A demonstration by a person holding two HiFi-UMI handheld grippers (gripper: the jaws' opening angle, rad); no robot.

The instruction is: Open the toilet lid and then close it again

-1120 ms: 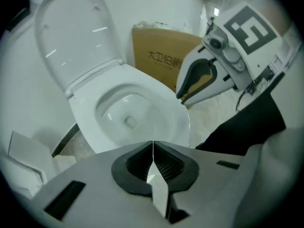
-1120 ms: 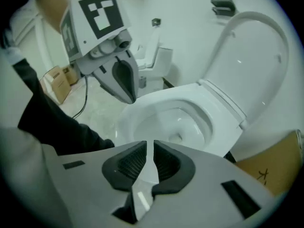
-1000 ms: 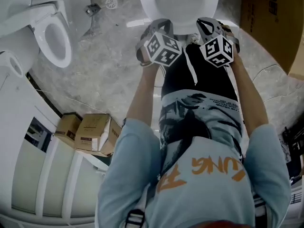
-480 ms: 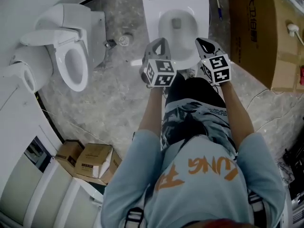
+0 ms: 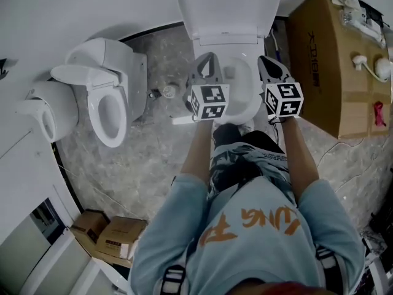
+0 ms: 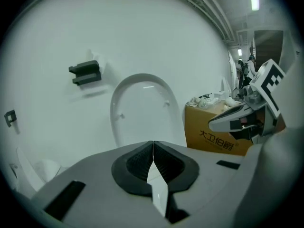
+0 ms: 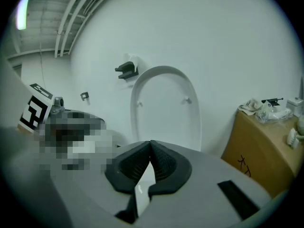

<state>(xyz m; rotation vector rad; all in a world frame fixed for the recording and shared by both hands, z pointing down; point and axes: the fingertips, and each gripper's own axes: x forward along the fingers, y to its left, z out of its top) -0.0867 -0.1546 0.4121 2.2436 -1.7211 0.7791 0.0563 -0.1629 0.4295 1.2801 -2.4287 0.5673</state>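
Observation:
The white toilet's lid (image 5: 227, 8) stands raised against the wall, and the bowl (image 5: 241, 106) below it is uncovered. My left gripper (image 5: 207, 60) and right gripper (image 5: 267, 63) hover side by side above the bowl's front, both pointing at the lid and touching nothing. In the left gripper view the jaws (image 6: 153, 144) are shut and empty, with the upright lid (image 6: 145, 110) ahead. The right gripper view shows its jaws (image 7: 151, 144) shut and empty as well, facing the same lid (image 7: 164, 108).
A second toilet (image 5: 107, 109) with its lid up stands to the left. A large cardboard box (image 5: 325, 66) with loose items on top sits close on the right. Small cartons (image 5: 110, 238) lie at lower left. A dark bracket (image 6: 85, 72) is on the wall.
Both grippers have risen from the bowl's front rim and tipped up toward the wall. The head view has lifted, so the whole raised lid now shows.

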